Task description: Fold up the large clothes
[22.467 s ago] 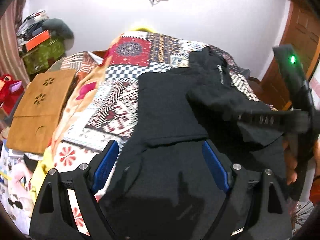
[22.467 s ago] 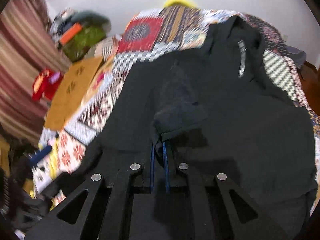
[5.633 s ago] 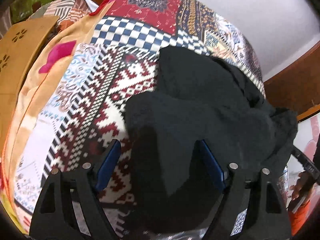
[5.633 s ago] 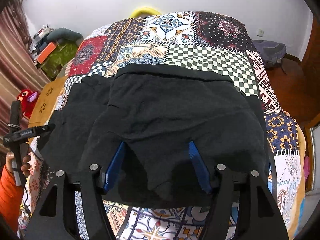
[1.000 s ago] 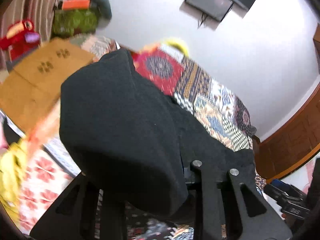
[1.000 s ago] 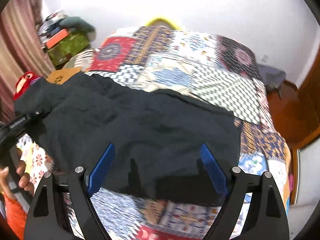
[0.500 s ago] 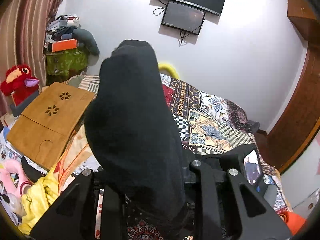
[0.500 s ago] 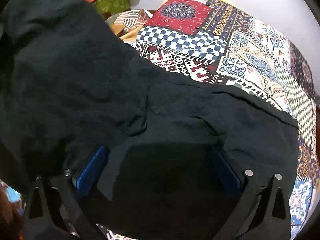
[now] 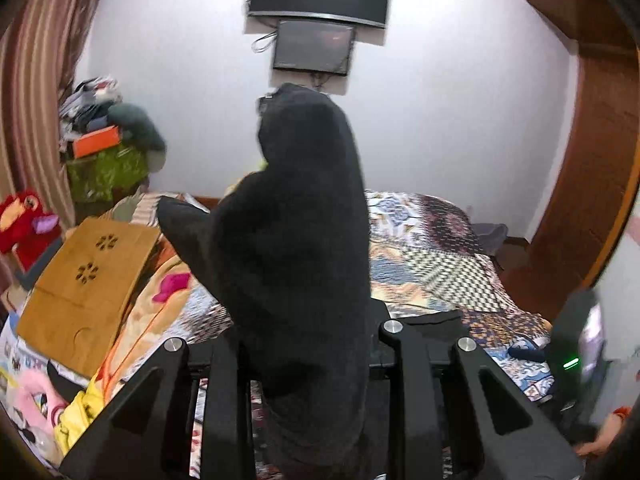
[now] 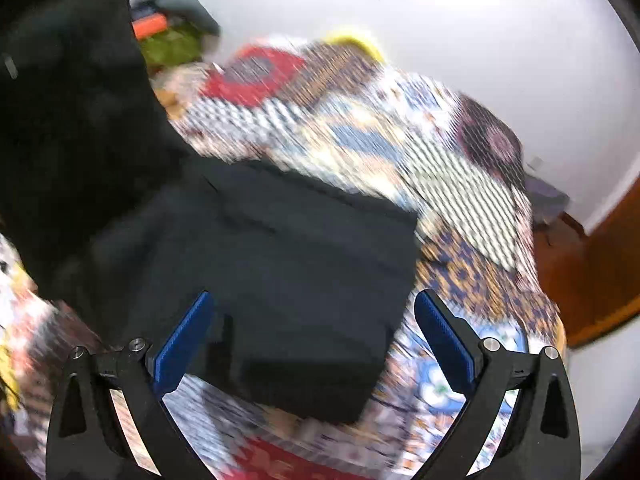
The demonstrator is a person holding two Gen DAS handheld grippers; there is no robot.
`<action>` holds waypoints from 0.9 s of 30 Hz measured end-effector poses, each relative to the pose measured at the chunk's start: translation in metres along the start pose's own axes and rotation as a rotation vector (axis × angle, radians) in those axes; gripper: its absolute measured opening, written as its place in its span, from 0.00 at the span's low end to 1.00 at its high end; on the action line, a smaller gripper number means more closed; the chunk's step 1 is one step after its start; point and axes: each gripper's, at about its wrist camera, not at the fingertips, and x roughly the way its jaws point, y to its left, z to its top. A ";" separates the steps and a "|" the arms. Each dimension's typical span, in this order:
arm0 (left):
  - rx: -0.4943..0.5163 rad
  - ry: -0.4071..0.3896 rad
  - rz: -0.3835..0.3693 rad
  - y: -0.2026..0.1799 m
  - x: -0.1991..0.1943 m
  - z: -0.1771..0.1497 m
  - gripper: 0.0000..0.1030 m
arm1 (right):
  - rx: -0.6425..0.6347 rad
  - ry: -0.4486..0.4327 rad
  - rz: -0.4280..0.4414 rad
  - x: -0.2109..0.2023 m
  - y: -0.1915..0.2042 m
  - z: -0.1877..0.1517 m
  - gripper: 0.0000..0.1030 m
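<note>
Black garment (image 9: 304, 240) bunched & clamped in left gripper (image 9: 308, 344), its folded part under wide-open right gripper (image 10: 316, 340).

A patchwork bedspread (image 9: 432, 272) covers the bed. A wooden lap tray (image 9: 86, 284) lies at its left edge, near a red plush toy (image 9: 24, 220). Two dark screens (image 9: 316, 20) (one below the other) hang on the white wall (image 9: 460, 120).
</note>
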 end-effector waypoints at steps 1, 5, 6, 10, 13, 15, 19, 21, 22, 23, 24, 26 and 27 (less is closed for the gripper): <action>0.018 -0.002 -0.008 -0.011 0.000 0.002 0.25 | 0.012 0.031 0.014 0.009 -0.004 -0.005 0.96; 0.091 0.023 -0.075 -0.063 0.006 0.003 0.25 | 0.169 0.110 0.173 0.042 -0.026 -0.016 0.96; 0.114 0.040 -0.085 -0.076 0.010 0.002 0.25 | 0.217 0.127 0.221 0.044 -0.035 -0.018 0.96; 0.178 0.126 -0.162 -0.118 0.028 -0.005 0.25 | 0.252 0.079 0.195 0.013 -0.061 -0.028 0.92; 0.203 0.200 -0.210 -0.139 0.043 -0.020 0.25 | 0.226 0.007 0.093 -0.022 -0.081 -0.045 0.92; 0.221 0.266 -0.238 -0.153 0.056 -0.035 0.26 | 0.233 -0.016 0.017 -0.041 -0.101 -0.058 0.92; 0.264 0.410 -0.252 -0.183 0.089 -0.073 0.29 | 0.300 -0.009 -0.043 -0.062 -0.133 -0.084 0.92; 0.301 0.451 -0.246 -0.194 0.101 -0.089 0.33 | 0.335 -0.003 -0.055 -0.068 -0.144 -0.095 0.92; 0.321 0.468 -0.248 -0.200 0.106 -0.094 0.35 | 0.348 -0.003 -0.057 -0.069 -0.148 -0.098 0.92; 0.327 0.481 -0.249 -0.200 0.110 -0.099 0.40 | 0.363 -0.003 -0.057 -0.072 -0.149 -0.102 0.92; 0.320 0.498 -0.254 -0.199 0.112 -0.102 0.48 | 0.375 -0.003 -0.053 -0.074 -0.149 -0.105 0.92; 0.292 0.524 -0.292 -0.197 0.111 -0.103 0.60 | 0.384 -0.010 -0.041 -0.083 -0.154 -0.112 0.92; 0.273 0.540 -0.319 -0.195 0.108 -0.101 0.67 | 0.384 -0.017 -0.038 -0.085 -0.150 -0.111 0.92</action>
